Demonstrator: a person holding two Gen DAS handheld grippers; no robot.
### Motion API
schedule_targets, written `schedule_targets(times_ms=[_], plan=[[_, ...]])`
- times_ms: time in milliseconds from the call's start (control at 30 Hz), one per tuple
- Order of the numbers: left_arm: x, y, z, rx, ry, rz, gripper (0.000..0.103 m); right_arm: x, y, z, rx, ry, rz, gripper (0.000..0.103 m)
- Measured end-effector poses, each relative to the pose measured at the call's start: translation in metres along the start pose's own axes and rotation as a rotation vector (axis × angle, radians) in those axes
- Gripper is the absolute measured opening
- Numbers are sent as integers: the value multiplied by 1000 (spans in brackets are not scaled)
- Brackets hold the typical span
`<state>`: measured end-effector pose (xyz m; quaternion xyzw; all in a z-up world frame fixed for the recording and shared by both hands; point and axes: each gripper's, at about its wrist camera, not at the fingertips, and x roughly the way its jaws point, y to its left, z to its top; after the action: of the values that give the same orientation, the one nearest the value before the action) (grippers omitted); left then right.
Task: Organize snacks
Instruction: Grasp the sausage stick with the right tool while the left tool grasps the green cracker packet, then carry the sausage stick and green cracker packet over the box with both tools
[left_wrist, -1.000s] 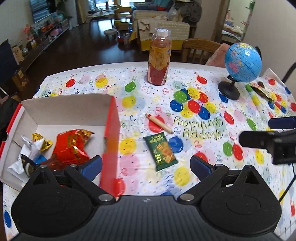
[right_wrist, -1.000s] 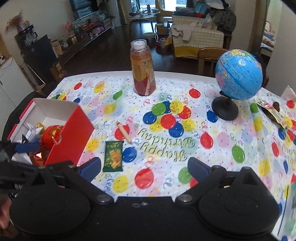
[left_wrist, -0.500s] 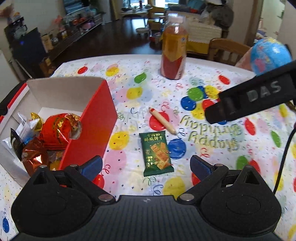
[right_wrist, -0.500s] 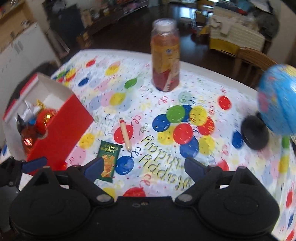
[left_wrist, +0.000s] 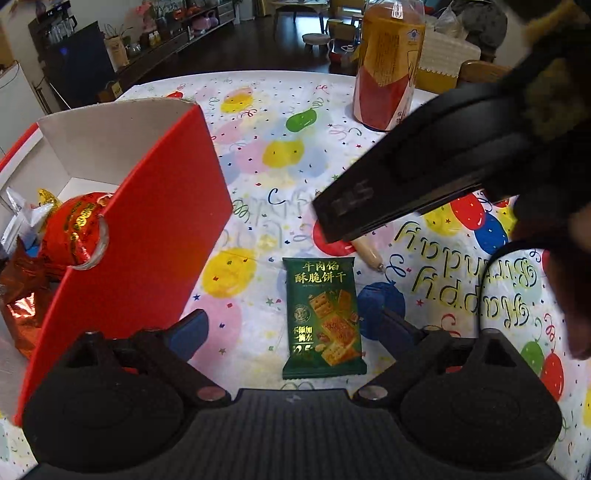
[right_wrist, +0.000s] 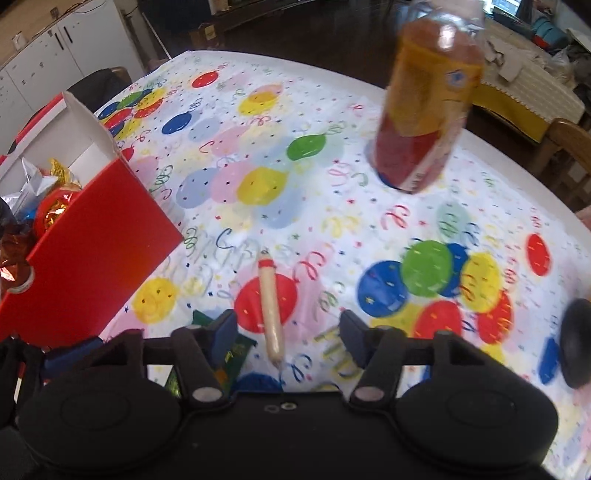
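1. Step in hand: both tongs are coming down on the two loose snacks on the bench; the rest already sit in the red box (left_wrist: 140, 236).
2. Left tongs (left_wrist: 295, 328): jaws wide apart and easing inward. The green cracker packet (left_wrist: 323, 317) lies flat between them; the pads are not touching it.
3. Right tongs (right_wrist: 288, 332): jaws closing, about half way in. The stick snack (right_wrist: 271, 314) lies between them, its pointed end toward the camera. No pad contact visible yet.
4. Snack positions: the packet is just beside the stick and near the box's red wall. In the left view the right tongs' body covers most of the stick.
5. Next move, my read: the right tongs need to drop to bench level and pinch across the stick's width; it is round, so it may roll. The flat packet needs an edge pinch, or the pads will slide over it.
6. Clearance: the two tongs are crowded together, so a clash is likely if both lift at once.
7. The box wall stands tall, so any carry has to clear its rim. The box holds a red foil pack (left_wrist: 72, 229) and other wrappers, with floor still free at the back.
8. The bottle (right_wrist: 428, 107) stands well apart. The bench edge is not near.
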<state>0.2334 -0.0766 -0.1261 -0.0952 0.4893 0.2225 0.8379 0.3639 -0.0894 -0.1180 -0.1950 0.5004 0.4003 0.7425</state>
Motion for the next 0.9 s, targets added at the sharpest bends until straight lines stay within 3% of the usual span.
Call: schedule_targets(times_ms=[133,233,300,500,600,733,900], plan=[[9,-7,-2,26,18,-5,84,11,5,4,-20,-3,22,43],[14,-8,-1,16,28,-3,81,19,4,6,-15,8,38,33],[16,-9,-2,23,30,-3,73,23,3,5,-10,23,53,26],[19,-7,-3,21,43,-37,69,25,5,5,-39,38,49,21],[21,-4,0,26,44,-58,58,25,7,5,-53,44,21,12],[21,9,2,17,41,-81,43,25,1,4,-15,64,4,9],[21,24,3,7,53,-134,42,17,-11,-5,54,56,-7,9]])
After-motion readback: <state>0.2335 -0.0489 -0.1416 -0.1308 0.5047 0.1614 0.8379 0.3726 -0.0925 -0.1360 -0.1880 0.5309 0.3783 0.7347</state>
